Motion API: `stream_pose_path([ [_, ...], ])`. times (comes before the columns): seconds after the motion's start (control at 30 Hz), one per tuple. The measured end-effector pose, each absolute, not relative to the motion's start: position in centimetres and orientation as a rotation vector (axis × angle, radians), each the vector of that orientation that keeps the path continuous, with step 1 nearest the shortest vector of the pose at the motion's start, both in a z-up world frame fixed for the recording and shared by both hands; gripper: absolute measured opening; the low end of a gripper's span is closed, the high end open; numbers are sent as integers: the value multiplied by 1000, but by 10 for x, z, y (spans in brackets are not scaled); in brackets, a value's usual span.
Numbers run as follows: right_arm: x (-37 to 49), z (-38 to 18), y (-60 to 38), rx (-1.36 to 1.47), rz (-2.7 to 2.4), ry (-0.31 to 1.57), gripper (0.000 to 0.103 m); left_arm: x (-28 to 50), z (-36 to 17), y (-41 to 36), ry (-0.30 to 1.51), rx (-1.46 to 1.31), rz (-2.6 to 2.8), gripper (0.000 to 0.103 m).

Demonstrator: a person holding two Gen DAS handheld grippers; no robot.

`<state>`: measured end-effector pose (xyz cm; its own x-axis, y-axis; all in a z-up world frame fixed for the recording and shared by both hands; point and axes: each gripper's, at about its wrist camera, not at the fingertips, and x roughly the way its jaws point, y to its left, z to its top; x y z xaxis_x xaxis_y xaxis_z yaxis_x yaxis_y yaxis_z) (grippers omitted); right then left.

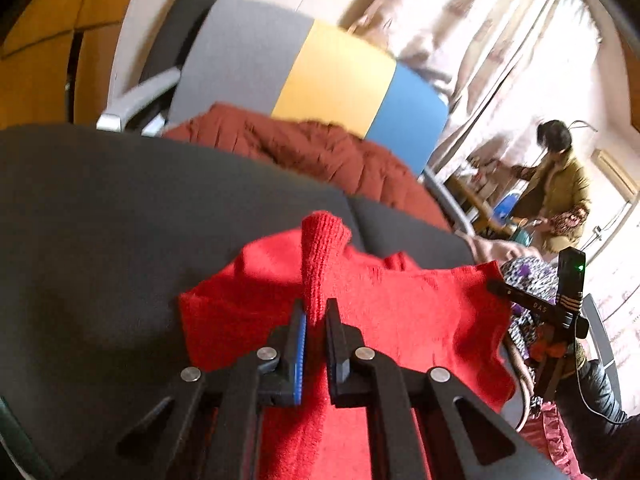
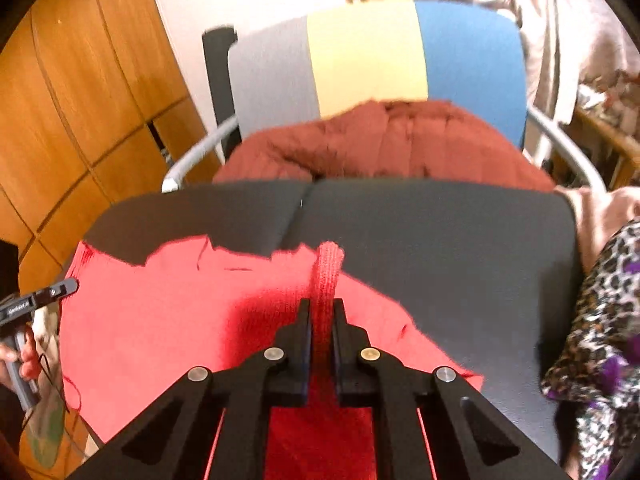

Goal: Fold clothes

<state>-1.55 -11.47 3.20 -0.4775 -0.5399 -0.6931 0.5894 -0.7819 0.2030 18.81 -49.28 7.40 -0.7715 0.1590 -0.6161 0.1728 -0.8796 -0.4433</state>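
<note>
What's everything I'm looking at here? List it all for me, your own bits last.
red knit garment: one, bright red, spread on the near dark surface, a ribbed fold pinched in each pair of tongs
dark surface: one, charcoal grey, under the garment
quilted jacket: one, rust red, heaped on the chair seat
chair: one, grey, yellow and blue back, behind the dark surface
leopard-print cloth: one, brown, black and purple, at the right edge
wooden cabinet: one, orange-brown, left
curtain: pale, far right
bystander: one, olive jacket, by the curtain
left tongs: black, shut on the garment
right tongs: black, shut on the garment
</note>
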Motion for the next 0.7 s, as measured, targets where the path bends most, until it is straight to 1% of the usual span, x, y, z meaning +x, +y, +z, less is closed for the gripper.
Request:
stream_pose_path([
  [0.07,-26,36,-114,1018,-2281,52,8,181,78,-494,734,1050,-2833,7],
  [0.13,-36,40,-113,1012,-2314,21,8,168,73,-502,752,1075,-2793,7],
  [0.27,-70,13,-123,1120,-2335,-44,8,132,40,-513,763,1195,-2684,7],
  [0.37,-83,-22,-137,1232,-2332,-21,8,110,10,-518,739,1307,-2591,7],
  [0.47,-85,-56,-148,1316,-2355,63,8,101,-21,-517,719,1396,-2507,7],
  [0.63,-79,-61,-152,1251,-2386,110,9,101,-27,-519,722,1372,-2508,9],
  [0.7,-80,-61,-151,1257,-2383,88,10,100,-25,-521,736,1373,-2493,11],
])
